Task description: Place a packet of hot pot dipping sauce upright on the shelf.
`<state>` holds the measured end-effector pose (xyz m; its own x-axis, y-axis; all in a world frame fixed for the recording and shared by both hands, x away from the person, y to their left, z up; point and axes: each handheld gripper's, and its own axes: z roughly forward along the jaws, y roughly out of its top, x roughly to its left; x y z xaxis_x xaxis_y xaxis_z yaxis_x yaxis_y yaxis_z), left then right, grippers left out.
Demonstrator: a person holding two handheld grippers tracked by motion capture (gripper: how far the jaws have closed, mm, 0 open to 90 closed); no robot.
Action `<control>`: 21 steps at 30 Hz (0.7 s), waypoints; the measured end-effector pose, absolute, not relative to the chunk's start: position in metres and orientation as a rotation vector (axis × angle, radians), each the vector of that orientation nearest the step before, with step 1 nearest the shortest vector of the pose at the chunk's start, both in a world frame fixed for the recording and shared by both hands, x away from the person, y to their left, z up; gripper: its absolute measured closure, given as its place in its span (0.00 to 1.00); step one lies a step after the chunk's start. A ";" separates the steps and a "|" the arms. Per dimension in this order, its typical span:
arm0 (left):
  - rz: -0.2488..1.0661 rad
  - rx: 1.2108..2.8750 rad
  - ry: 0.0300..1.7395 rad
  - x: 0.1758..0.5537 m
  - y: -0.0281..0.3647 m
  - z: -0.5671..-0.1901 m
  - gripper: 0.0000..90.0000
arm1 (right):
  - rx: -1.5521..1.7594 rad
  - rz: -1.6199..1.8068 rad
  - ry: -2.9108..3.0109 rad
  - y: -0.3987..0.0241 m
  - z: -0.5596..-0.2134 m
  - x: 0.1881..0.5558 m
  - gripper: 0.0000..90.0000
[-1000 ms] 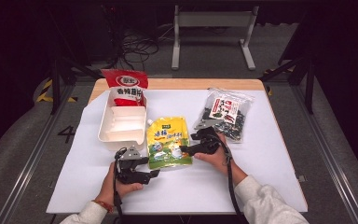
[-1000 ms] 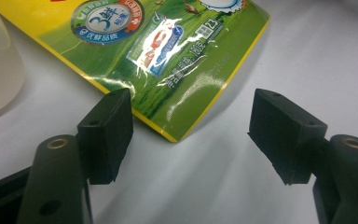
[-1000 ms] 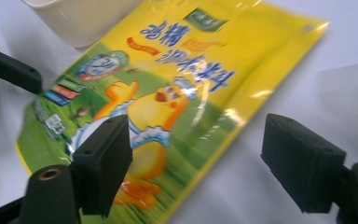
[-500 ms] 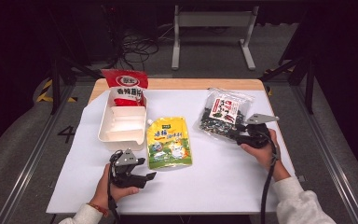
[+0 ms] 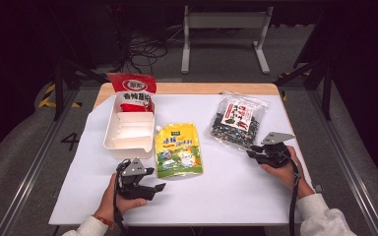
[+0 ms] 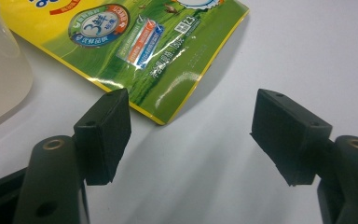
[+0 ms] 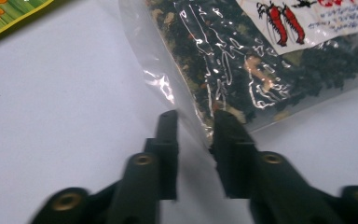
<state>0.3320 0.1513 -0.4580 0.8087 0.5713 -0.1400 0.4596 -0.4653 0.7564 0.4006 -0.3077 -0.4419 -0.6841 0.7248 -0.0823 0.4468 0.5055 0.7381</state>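
Note:
A yellow-green spouted pouch (image 5: pixel 178 150) lies flat mid-table; its lower corner (image 6: pixel 135 56) shows in the left gripper view. My left gripper (image 5: pixel 158 187) rests on the table just near-left of the pouch, open wide (image 6: pixel 191 119), with bare table between its jaws. A clear bag of dark dried food (image 5: pixel 236 119) lies at the right. My right gripper (image 5: pixel 251 153) is at that bag's near edge. Its jaws (image 7: pixel 195 119) stand only a narrow gap apart, with the bag's clear plastic edge (image 7: pixel 200 126) running between them.
A white tray (image 5: pixel 128 132) sits left of the pouch, with a red snack bag (image 5: pixel 132 91) propped at its far end. White paper (image 5: pixel 226 191) covers the table, bare at the front. Metal frame legs stand on the floor beyond.
My right gripper left the pouch, swung right to the clear bag and settled at its near edge. My left gripper drew back slightly toward the person.

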 end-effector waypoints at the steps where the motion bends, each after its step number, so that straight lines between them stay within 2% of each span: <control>1: 0.165 2.140 0.753 0.332 0.151 -0.458 0.32 | 0.966 1.013 2.376 -0.308 -0.442 0.401 0.93; 4: 0.158 2.134 0.755 0.333 0.149 -0.457 0.32 | 0.915 1.056 2.412 -0.307 -0.440 0.397 1.00; 9: 0.134 2.134 0.727 0.333 0.140 -0.454 0.32 | 0.821 1.107 2.519 -0.306 -0.438 0.381 1.00; 21: 0.123 2.144 0.650 0.331 0.125 -0.445 0.31 | 0.695 1.166 2.636 -0.325 -0.441 0.306 1.00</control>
<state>0.3314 0.1245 -0.4453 0.8587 0.4924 -0.1416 0.4067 -0.4868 0.7731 0.3060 -0.3250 -0.4407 -0.8755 0.4824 0.0272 0.3446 0.5840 0.7350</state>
